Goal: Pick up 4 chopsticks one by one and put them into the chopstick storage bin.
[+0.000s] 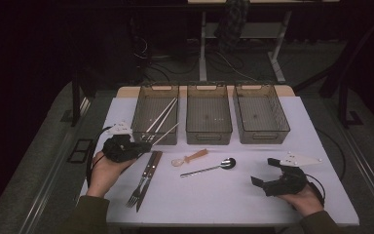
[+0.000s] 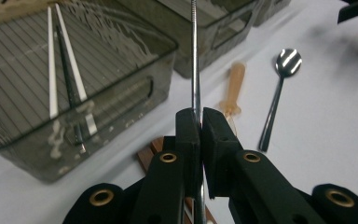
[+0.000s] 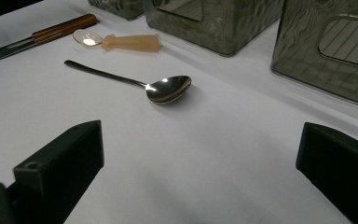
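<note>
Beside the left bin (image 1: 155, 113) (chopsticks (image 1: 161, 116) already inside), a metal chopstick (image 2: 194, 56) is pinched by the left gripper (image 2: 200, 122) fingers, while the right gripper (image 1: 267, 171) fingers are spread and spoons, fork and knife (image 1: 148, 179) are left on the surface (image 1: 214, 195).

No readable text, labels, brands or numbers anywhere: bins (image 1: 208, 117), cutlery and bench (image 1: 224, 195) all unmarked.
</note>
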`<state>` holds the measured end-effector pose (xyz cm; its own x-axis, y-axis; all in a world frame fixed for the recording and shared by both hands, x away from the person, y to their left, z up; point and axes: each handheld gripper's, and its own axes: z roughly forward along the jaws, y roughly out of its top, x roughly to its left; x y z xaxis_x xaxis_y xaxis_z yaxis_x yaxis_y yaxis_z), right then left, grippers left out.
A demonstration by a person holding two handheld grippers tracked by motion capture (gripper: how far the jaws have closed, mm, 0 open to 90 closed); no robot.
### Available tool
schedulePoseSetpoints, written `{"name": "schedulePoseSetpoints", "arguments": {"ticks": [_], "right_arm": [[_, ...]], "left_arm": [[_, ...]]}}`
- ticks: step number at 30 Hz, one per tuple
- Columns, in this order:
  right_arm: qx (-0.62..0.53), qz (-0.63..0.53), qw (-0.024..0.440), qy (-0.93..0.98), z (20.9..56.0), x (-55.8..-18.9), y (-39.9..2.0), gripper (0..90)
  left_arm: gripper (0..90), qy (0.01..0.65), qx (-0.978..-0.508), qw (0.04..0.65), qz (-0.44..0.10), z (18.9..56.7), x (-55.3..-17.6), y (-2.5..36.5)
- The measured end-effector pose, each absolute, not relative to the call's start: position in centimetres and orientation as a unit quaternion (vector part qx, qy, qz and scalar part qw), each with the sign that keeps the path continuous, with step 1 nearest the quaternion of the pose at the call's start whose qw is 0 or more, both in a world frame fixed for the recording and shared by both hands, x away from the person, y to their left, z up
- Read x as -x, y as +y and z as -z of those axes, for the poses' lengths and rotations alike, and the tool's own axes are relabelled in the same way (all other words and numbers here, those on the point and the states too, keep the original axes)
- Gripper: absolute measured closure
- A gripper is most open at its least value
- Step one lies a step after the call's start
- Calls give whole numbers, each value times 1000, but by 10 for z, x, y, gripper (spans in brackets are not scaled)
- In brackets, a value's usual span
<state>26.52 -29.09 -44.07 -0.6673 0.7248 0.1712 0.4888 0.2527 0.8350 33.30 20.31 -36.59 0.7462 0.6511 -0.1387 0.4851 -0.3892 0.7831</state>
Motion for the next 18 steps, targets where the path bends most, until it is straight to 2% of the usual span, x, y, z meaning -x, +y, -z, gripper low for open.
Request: {"name": "schedulePoseSetpoints", "arguments": {"ticks": [18], "right_arm": [[-392, -468, 124, 782, 442, -266, -290, 4]], "left_arm": [[850, 360, -816, 434, -131, 333, -395, 195]]}}
